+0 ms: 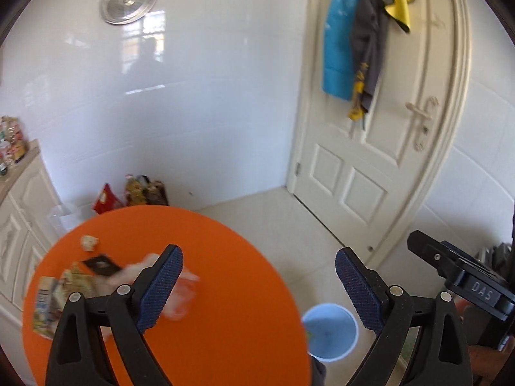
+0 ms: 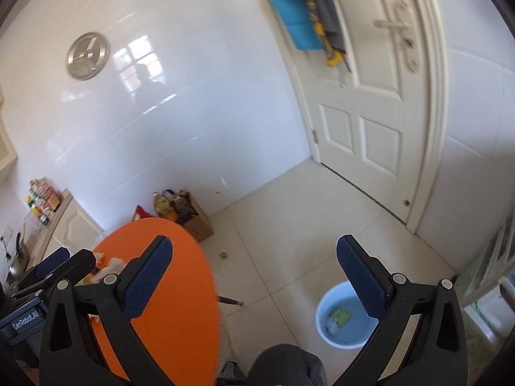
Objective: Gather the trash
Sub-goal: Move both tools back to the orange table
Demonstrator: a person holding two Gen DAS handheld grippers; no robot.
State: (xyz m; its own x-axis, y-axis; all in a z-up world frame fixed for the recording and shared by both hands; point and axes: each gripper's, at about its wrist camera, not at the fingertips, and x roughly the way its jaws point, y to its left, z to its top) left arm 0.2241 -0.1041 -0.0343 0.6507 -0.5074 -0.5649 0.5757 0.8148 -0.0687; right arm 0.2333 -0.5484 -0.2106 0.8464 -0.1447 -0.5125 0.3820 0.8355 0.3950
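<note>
Left wrist view takes in the round orange table (image 1: 199,257), with the trash gathered on its far left part and the blue bin (image 1: 331,331) standing on the floor just off its right edge. Between the two stands the left gripper (image 1: 259,284), jaws spread wide with nothing between the pads; the litter lies forward and to its left, the bin down to its right. Among the litter, the cartons (image 1: 54,302) lie nearest the table's left rim, a dark flat wrapper (image 1: 101,265) just beyond them, a crumpled scrap (image 1: 88,243) farthest. Blur leaves the pale wad beside the left finger hard to identify, possibly tissue.

Right wrist view shows the right gripper (image 2: 254,276) also wide open and empty, hanging over bare floor, with the bin low to its right holding a green scrap (image 2: 341,315). By my judgement the left hand is nearer the pile.
</note>
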